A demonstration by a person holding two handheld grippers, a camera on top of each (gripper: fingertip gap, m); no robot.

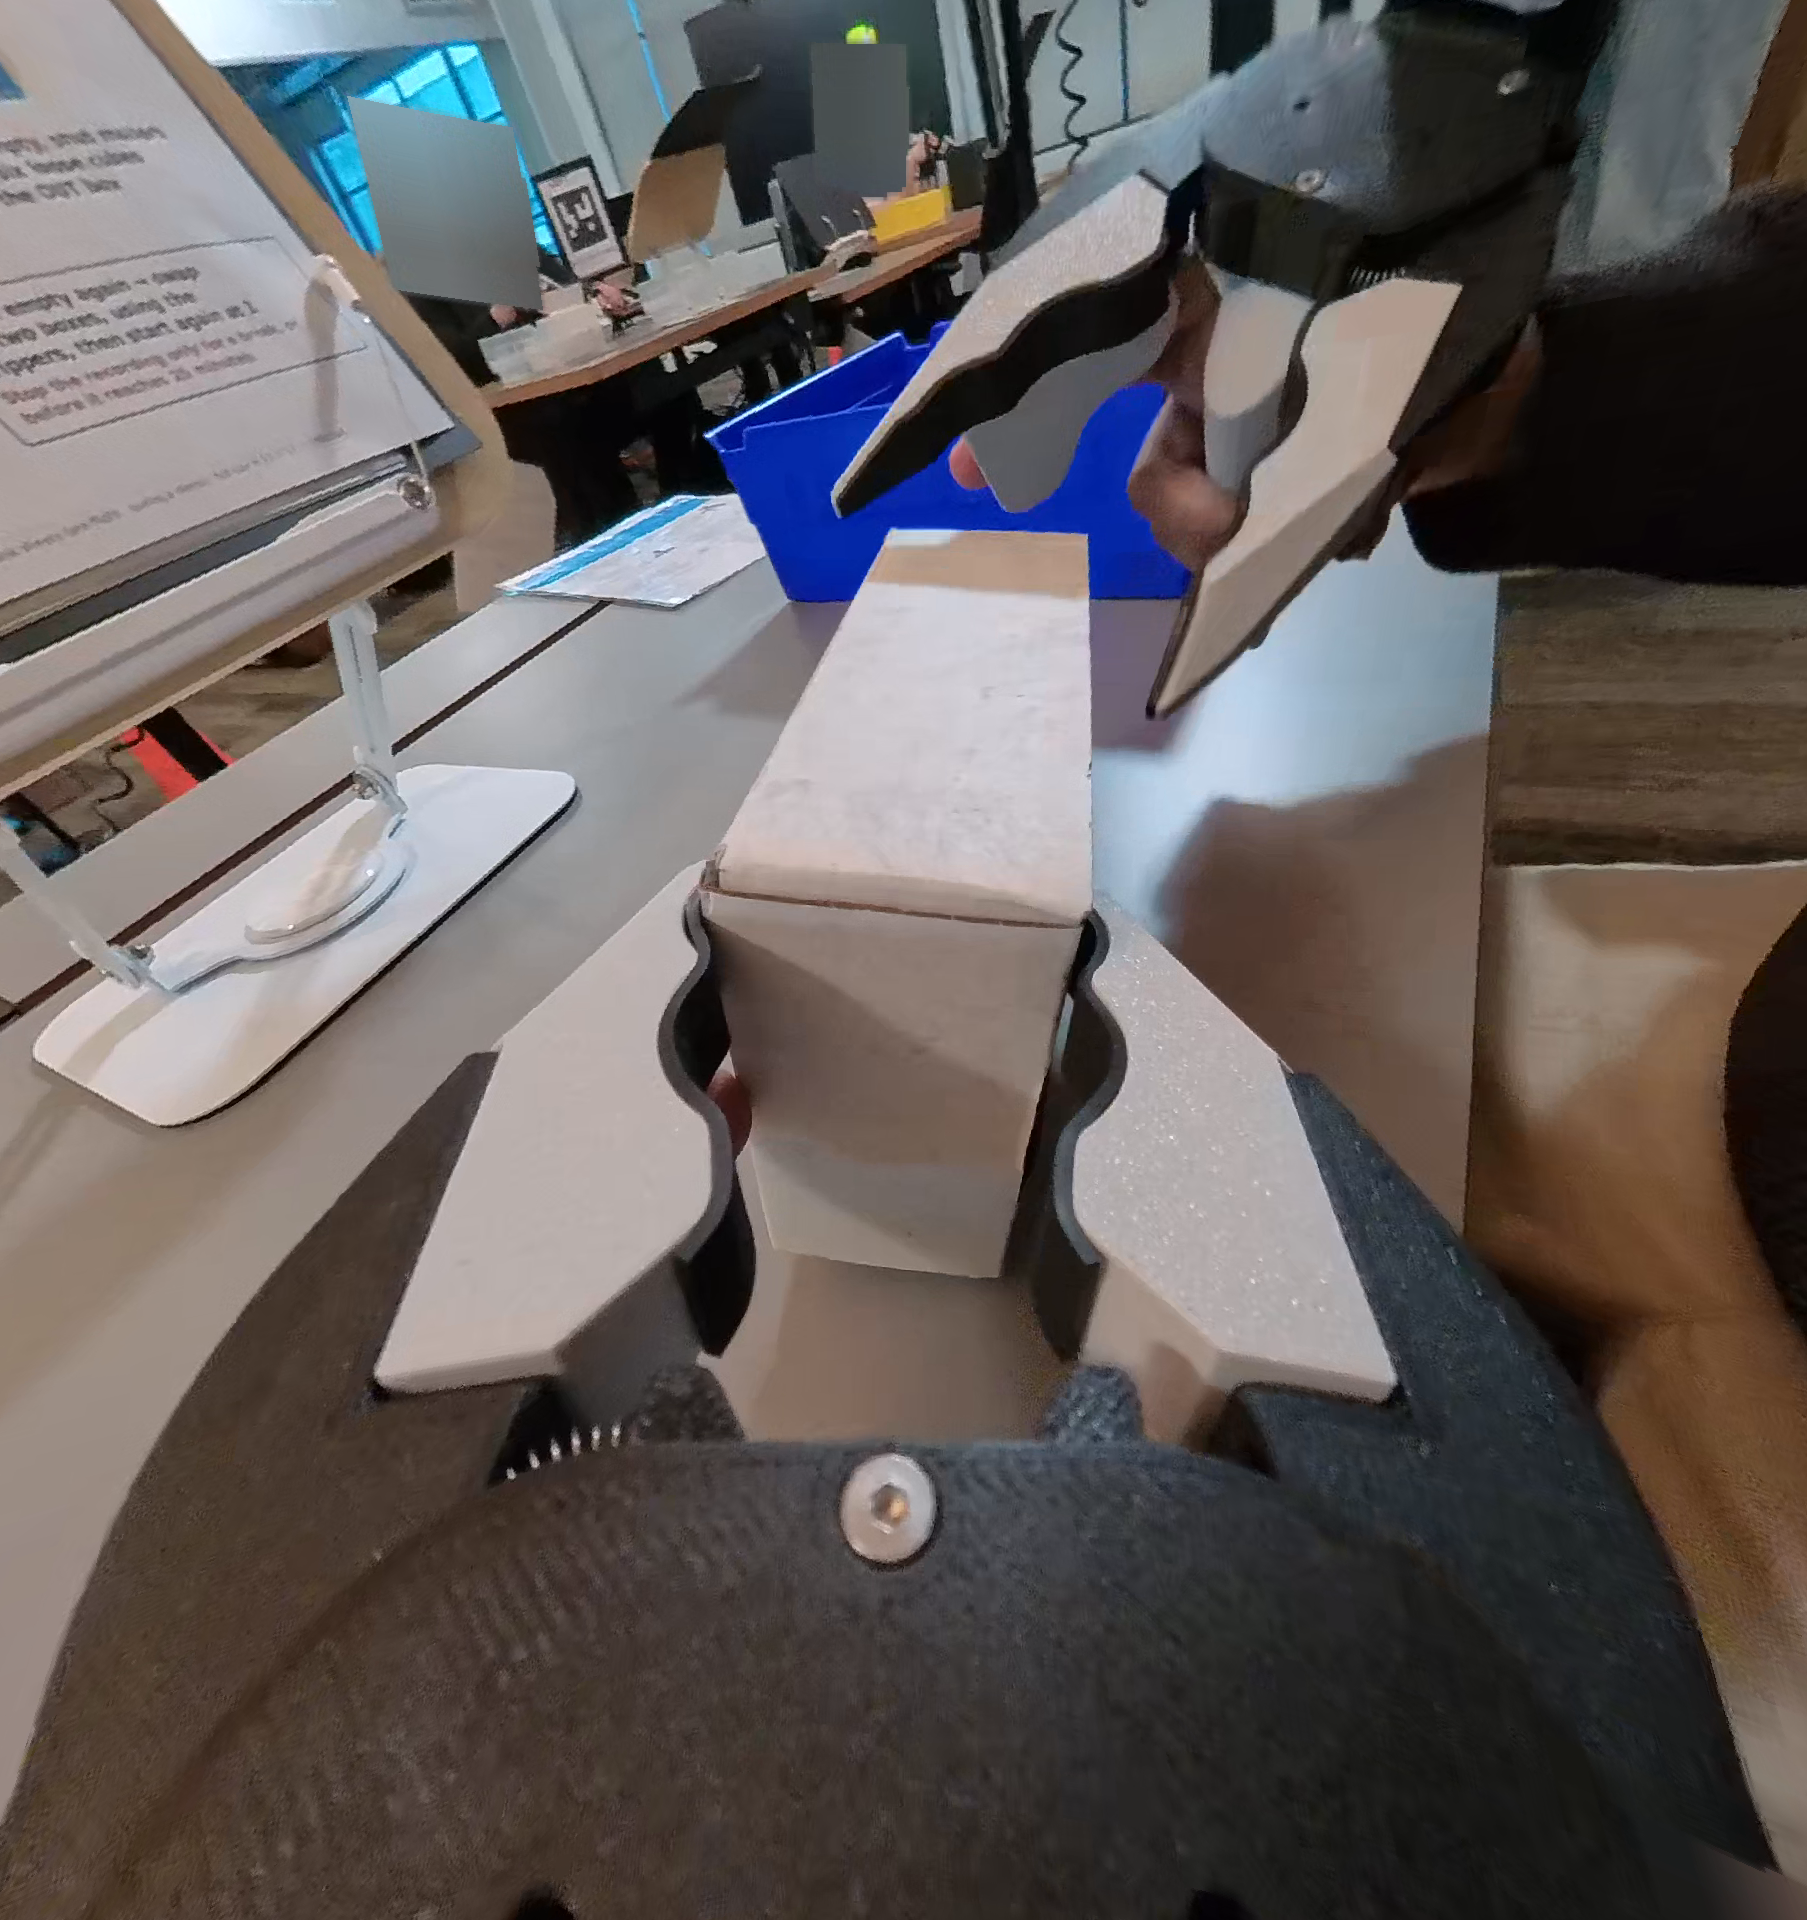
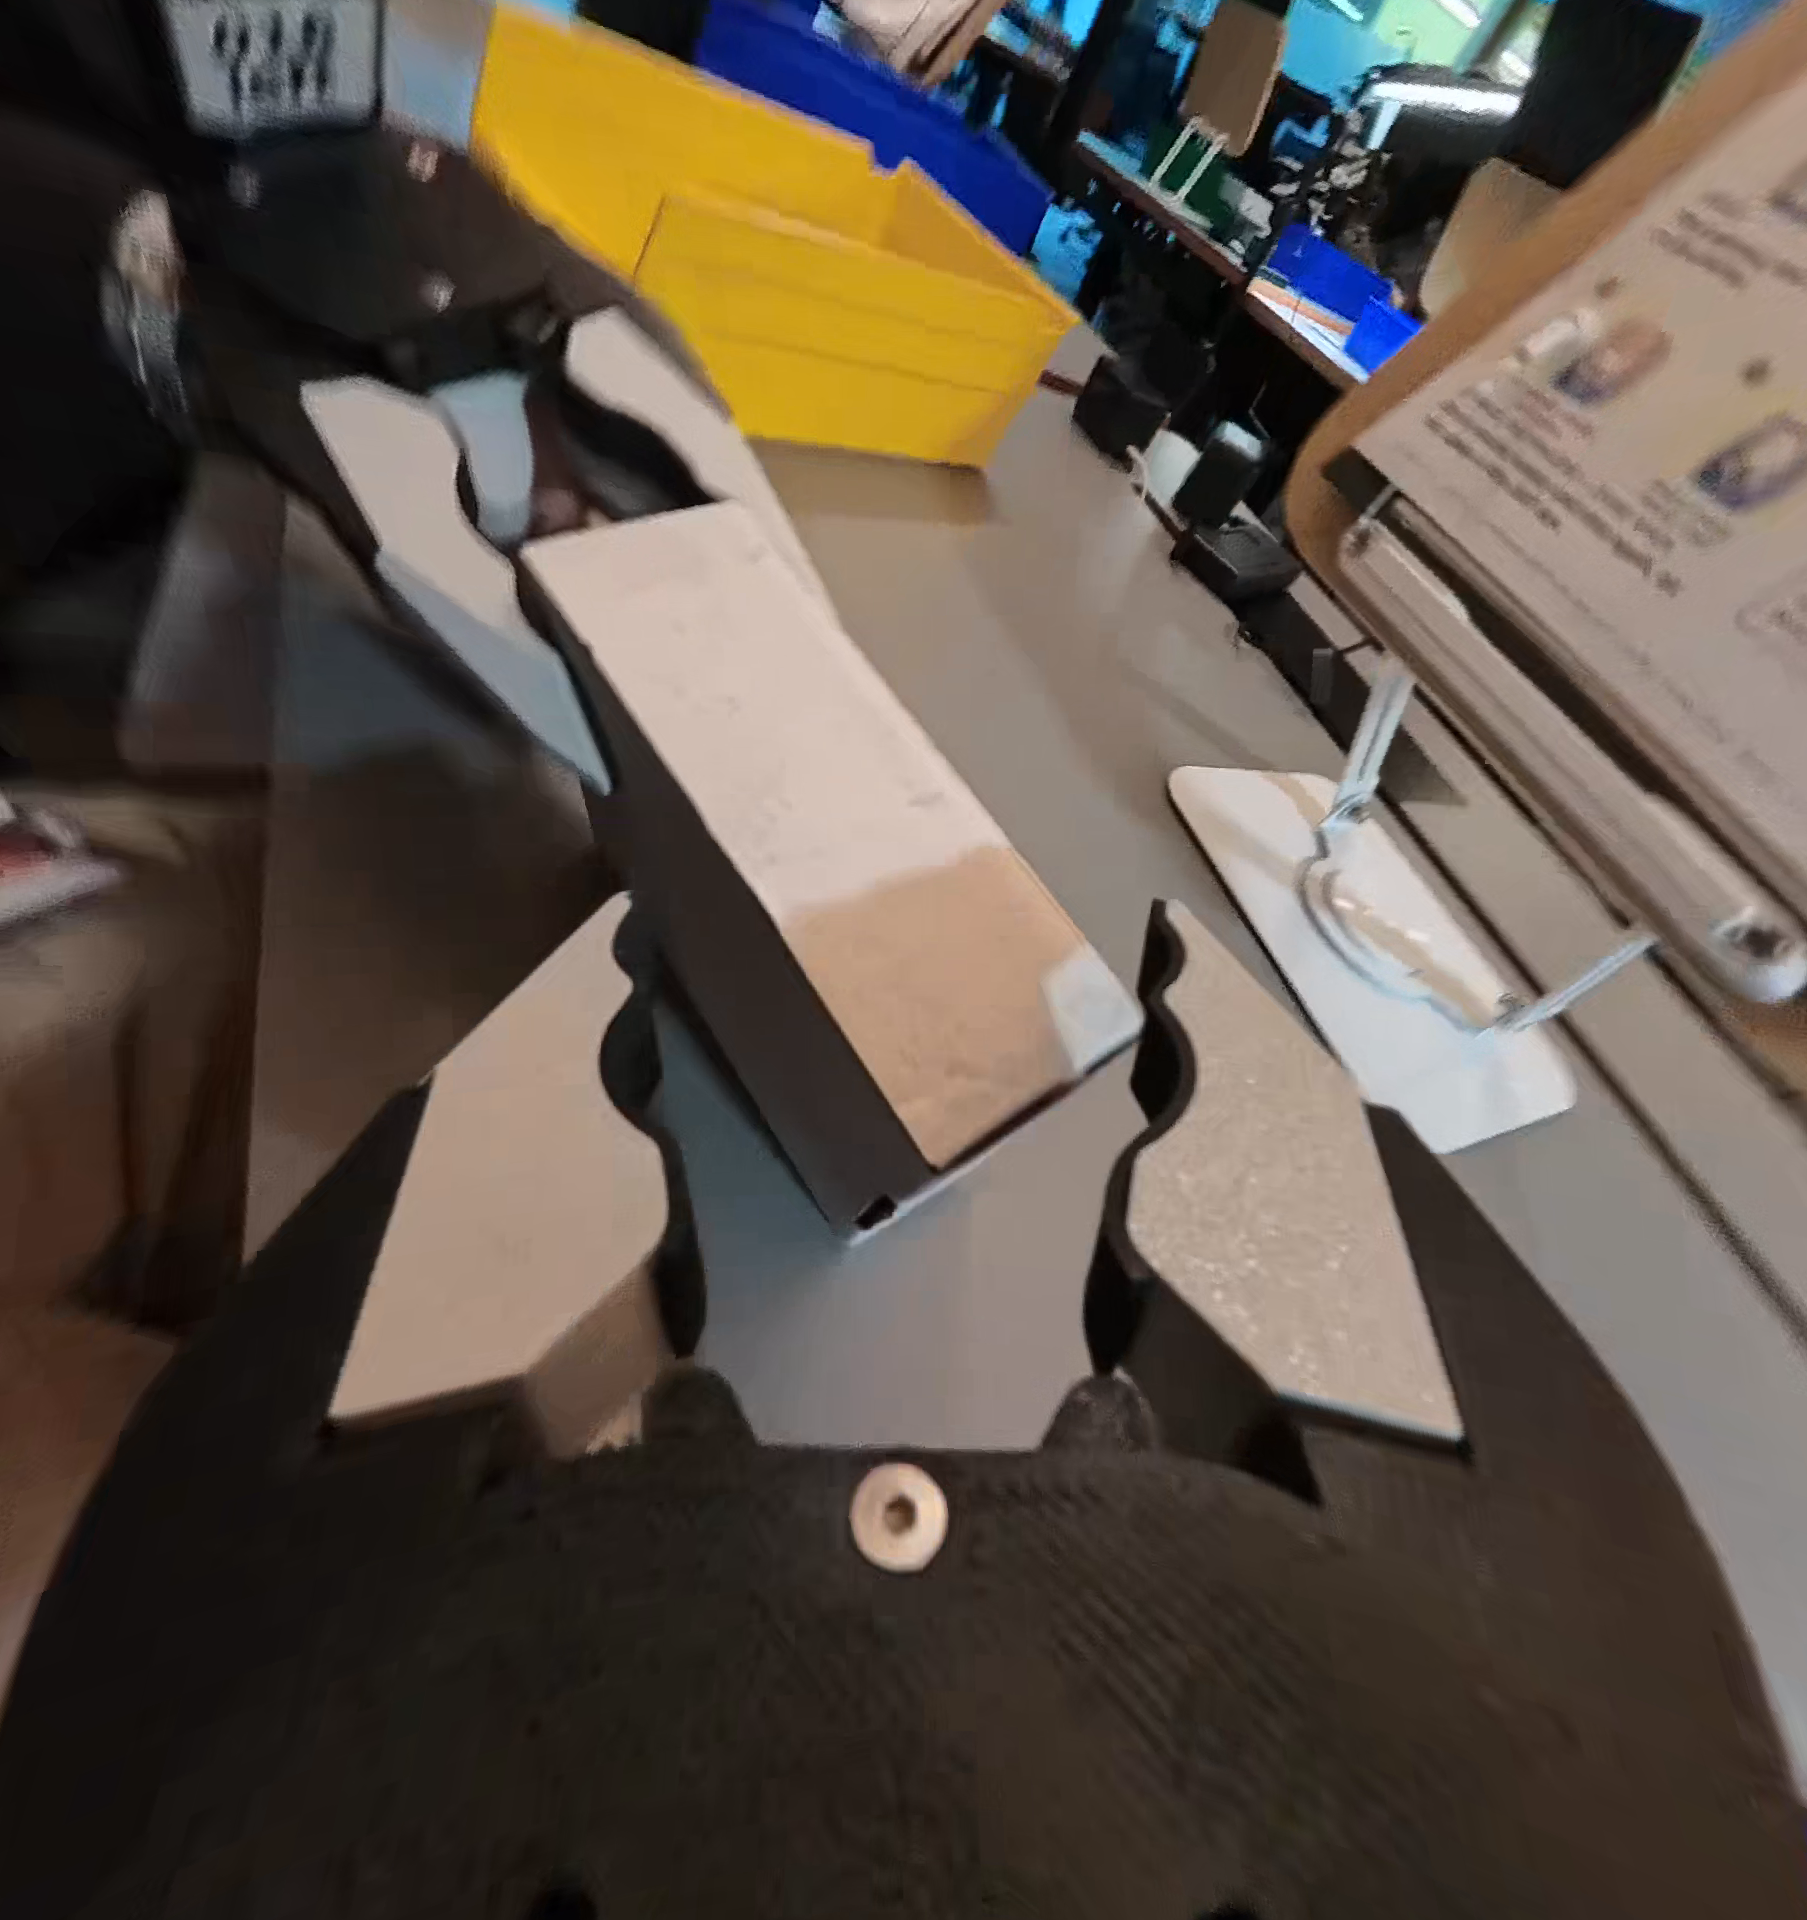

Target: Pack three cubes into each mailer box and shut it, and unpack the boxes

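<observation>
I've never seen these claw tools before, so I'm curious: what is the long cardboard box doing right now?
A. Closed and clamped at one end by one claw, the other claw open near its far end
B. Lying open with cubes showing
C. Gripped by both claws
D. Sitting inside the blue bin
A: the left gripper pinches the closed mailer box at its near end, while the right gripper is open around the far end without gripping.

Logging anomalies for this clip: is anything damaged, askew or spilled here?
Nothing stands out. The closed white cardboard mailer box looks intact, lid flat, gripped at one end by the left gripper. The right gripper hovers open at the other end. No cubes or spills show.
</observation>
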